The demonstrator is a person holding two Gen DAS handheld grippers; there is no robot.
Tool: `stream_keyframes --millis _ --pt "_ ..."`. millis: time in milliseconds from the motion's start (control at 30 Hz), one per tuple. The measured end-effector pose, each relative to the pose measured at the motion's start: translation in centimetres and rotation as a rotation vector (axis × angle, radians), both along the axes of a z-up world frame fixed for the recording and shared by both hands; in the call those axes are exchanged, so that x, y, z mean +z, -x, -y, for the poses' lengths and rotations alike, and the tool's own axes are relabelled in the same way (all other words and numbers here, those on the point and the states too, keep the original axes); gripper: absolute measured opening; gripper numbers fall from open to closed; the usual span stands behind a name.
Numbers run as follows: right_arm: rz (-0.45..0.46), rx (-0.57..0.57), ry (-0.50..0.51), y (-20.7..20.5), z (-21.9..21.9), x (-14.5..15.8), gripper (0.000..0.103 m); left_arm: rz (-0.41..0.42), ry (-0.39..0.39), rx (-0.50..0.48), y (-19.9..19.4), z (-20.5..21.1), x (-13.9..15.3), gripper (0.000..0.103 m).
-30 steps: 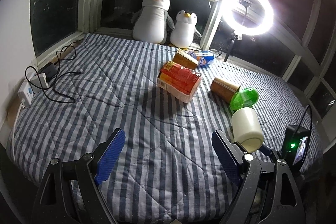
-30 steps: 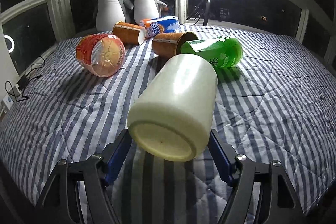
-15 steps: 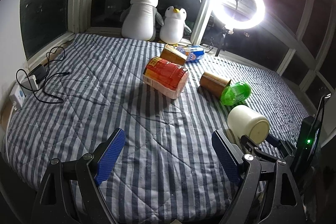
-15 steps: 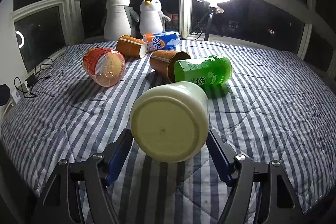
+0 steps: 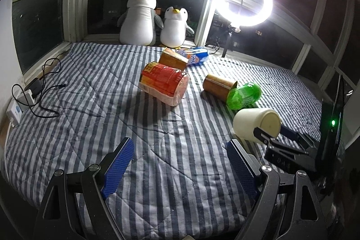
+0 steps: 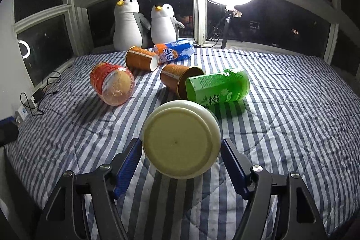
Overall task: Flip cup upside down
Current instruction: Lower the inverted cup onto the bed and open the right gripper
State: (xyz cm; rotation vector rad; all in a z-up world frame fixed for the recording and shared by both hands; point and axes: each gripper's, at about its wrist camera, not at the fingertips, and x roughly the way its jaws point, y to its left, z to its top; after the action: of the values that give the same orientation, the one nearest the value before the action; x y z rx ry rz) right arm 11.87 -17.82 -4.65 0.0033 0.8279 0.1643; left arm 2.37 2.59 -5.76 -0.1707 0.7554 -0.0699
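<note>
My right tongs pinch the cream cup by its sides, its flat base turned straight toward my camera, lifted above the striped bed. Seen from my left wrist, the cup sits at about three o'clock, lying sideways in the right tongs. My left tongs are spread wide with nothing between them. At twelve o'clock beyond the cup lie a green can and a brown paper cup, touching each other.
</note>
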Motion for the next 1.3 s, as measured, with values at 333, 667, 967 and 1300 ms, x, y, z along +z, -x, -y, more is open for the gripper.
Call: stream_keyframes --millis 333,667,967,1300 --pt "0.003 0.008 -0.02 -2.4 0.5 0.4 0.069 0.001 -0.013 -0.024 -0.3 1.0 0.2 0.087" --pt "0.004 0.009 -0.014 -4.3 0.7 0.2 0.069 -0.004 -0.02 -0.028 -0.9 1.3 0.2 0.087" --pt "0.005 0.004 -0.019 -4.9 1.4 0.2 0.069 -0.002 -0.027 -0.042 -1.3 1.8 0.3 0.087" --pt "-0.001 -0.02 -0.036 -4.2 2.5 0.6 0.069 0.012 -0.041 -0.055 -1.1 2.6 0.5 0.087"
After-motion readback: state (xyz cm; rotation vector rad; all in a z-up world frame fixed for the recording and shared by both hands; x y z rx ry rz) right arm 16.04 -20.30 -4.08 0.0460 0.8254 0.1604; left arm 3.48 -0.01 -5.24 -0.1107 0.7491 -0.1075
